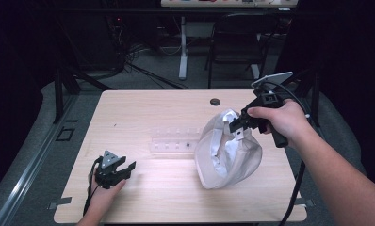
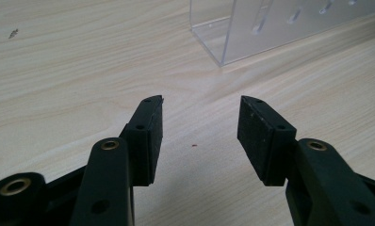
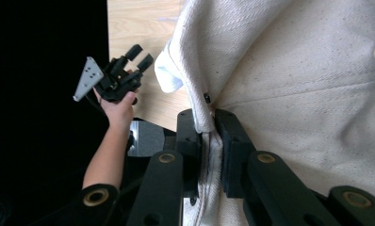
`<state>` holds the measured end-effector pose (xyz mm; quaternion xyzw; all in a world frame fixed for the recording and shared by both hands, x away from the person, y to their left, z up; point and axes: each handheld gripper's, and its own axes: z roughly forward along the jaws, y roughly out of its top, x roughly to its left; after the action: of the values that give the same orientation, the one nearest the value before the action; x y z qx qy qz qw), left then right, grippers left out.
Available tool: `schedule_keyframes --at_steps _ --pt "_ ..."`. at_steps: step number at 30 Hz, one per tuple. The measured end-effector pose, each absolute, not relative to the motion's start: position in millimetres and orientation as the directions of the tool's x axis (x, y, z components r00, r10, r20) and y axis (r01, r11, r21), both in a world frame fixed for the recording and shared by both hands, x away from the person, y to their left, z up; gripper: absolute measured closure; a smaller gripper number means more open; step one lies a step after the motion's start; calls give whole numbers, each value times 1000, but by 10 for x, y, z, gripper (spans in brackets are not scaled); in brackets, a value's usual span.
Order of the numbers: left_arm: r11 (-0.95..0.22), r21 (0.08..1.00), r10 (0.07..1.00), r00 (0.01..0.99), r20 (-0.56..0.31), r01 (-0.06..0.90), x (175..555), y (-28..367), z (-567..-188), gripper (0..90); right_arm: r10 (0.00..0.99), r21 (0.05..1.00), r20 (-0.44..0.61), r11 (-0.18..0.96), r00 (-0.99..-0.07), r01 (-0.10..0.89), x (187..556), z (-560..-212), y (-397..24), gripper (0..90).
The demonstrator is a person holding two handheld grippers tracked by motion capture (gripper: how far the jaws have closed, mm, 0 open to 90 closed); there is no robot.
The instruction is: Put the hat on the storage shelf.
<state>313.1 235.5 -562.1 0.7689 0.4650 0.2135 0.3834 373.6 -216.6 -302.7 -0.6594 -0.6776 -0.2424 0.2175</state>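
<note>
Black fingers (image 3: 209, 141) of the right gripper (image 1: 238, 125) stand nearest the lens in the right gripper view, pinched narrow on a seam or edge fold of the cream cloth cap (image 3: 289, 80). A small dark stud sits on the fabric just above the pinch. In the high view the cap (image 1: 228, 155) hangs from that grip at the right half of the bench (image 1: 143, 108), its lower part resting on or just above the surface; contact cannot be confirmed.

Left gripper (image 1: 114, 169) sits low at the near left of the bench, well apart from the cap. Its fingers (image 2: 148, 136) stand wide with nothing between them, only bare wood and a small red speck. A clear plastic rack (image 1: 174, 141) lies at mid-bench, just beside the cap.

Assessment: the step in hand appears to be lifting the cap by one edge. The next move likely calls for the idle left gripper to take a second hold on the cap, or for the right to carry it clear of the rack. Risk: the thin fold may slip from the pinch.
</note>
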Motion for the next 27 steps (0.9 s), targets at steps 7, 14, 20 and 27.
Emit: schedule_keyframes --at_steps 7,14,20,27 --pt "-273 788 879 476 -29 552 3132 2351 -5621 511 764 57 644 -12 -28 998 3820 -2937 -2137 813" --pt "-273 787 878 478 -31 553 3131 2345 -5623 511 747 84 664 -27 -36 996 3931 -2848 -2124 813" --pt "-273 788 877 480 -32 552 3133 2343 -5624 511 734 101 679 -49 -33 994 4038 -2799 -2080 814" --pt "-278 787 874 485 -30 550 3138 2340 -5625 510 723 102 691 -76 -16 992 4170 -2780 -2007 814"
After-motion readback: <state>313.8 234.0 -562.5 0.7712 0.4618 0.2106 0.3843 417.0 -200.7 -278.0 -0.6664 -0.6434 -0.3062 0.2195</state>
